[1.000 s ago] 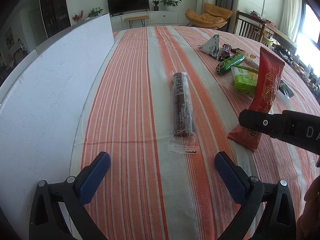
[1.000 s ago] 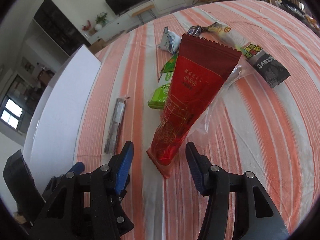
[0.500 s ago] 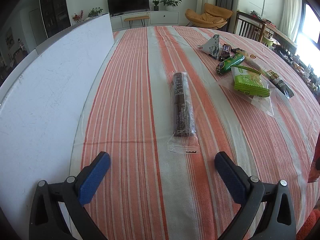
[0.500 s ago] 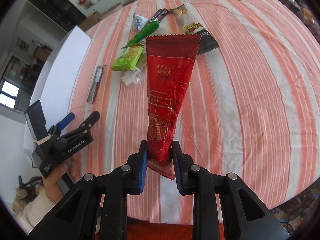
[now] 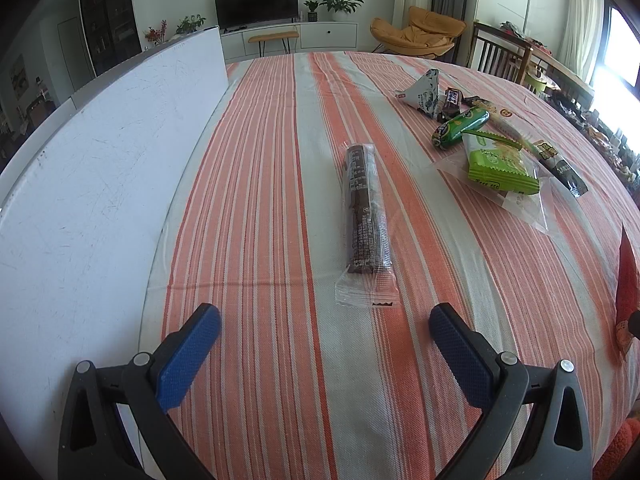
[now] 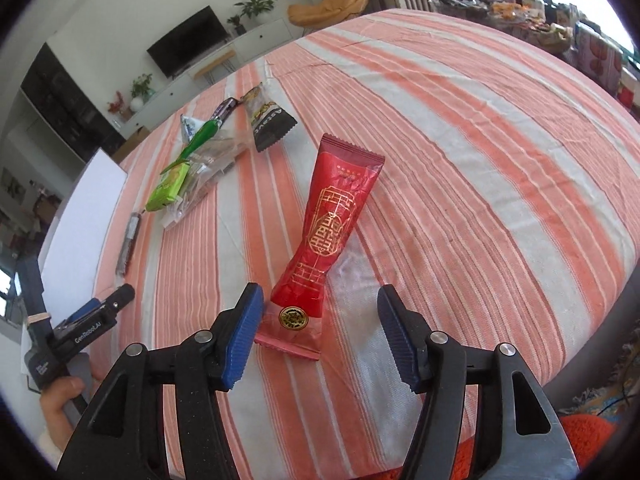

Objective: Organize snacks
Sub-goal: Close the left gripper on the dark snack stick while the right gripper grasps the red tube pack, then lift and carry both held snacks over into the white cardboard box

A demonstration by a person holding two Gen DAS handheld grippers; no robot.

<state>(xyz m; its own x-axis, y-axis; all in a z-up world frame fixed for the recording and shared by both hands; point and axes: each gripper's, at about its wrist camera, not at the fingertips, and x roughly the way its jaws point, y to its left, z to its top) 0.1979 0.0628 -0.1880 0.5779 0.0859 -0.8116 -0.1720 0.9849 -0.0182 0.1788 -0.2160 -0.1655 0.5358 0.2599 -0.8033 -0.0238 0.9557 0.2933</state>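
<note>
A long red packet [image 6: 332, 236] with gold print lies flat on the striped tablecloth [image 6: 480, 168], its near end between the jaws of my right gripper [image 6: 319, 296]. Those jaws are opening and the pads stand clear of the packet. In the left wrist view only the packet's red edge [image 5: 626, 280] shows at far right. My left gripper [image 5: 324, 316] hangs open over the cloth with nothing in it. Just beyond it lies a brown bar [image 5: 366, 208] in clear wrap. A hand holds the left gripper [image 6: 96, 316] at the lower left of the right wrist view.
A snack cluster lies further back: green wafer pack [image 5: 500, 164], green sausage [image 5: 460, 126], black packet [image 5: 564, 168], white-blue triangular packet [image 5: 422, 92], small dark bar [image 5: 452, 100]. A white board [image 5: 100, 160] lines the table's left side. The table's edge is close below the right gripper.
The right gripper carried the upright red packet away from the snack cluster toward the table's near edge, laid it flat and opened its jaws. The left gripper has not moved.
</note>
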